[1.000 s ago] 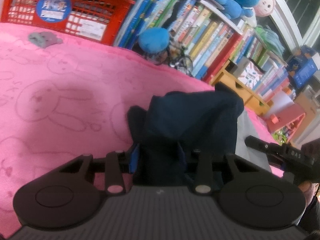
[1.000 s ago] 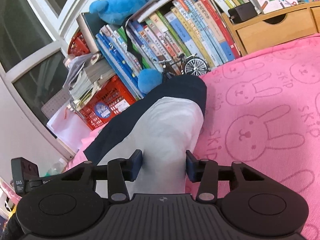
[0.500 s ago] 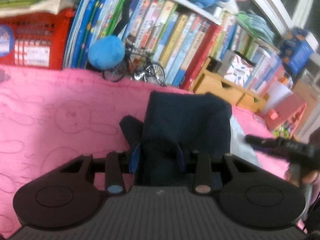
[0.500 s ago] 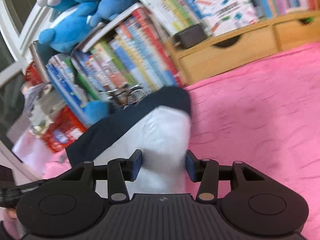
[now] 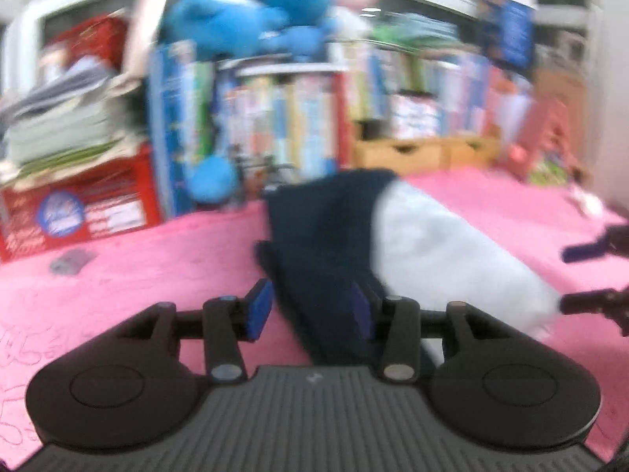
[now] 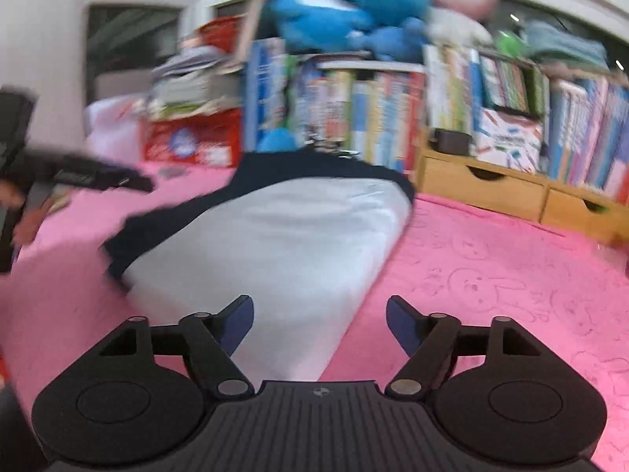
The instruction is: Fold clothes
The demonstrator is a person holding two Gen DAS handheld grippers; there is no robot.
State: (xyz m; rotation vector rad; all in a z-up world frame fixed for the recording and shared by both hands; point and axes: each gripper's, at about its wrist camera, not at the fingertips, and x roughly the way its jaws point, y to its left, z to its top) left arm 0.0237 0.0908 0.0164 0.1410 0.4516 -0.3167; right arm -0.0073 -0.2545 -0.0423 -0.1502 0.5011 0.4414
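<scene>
The left gripper (image 5: 310,308) has its fingers spread, and the dark navy part of the folded garment (image 5: 326,244) lies between them; the blur hides whether the right finger touches the cloth. The right gripper (image 6: 319,320) is wide apart and grasps nothing, with the narrow white end of the garment (image 6: 283,244) reaching between its fingers. The garment lies on the pink rabbit-print blanket (image 6: 491,275). The left view shows mostly the navy side, while the right view shows the broad white panel. Behind stand a wooden drawer box (image 6: 487,188), a row of books (image 6: 377,114), a red crate (image 5: 90,204) and blue plush toys (image 6: 342,19).
</scene>
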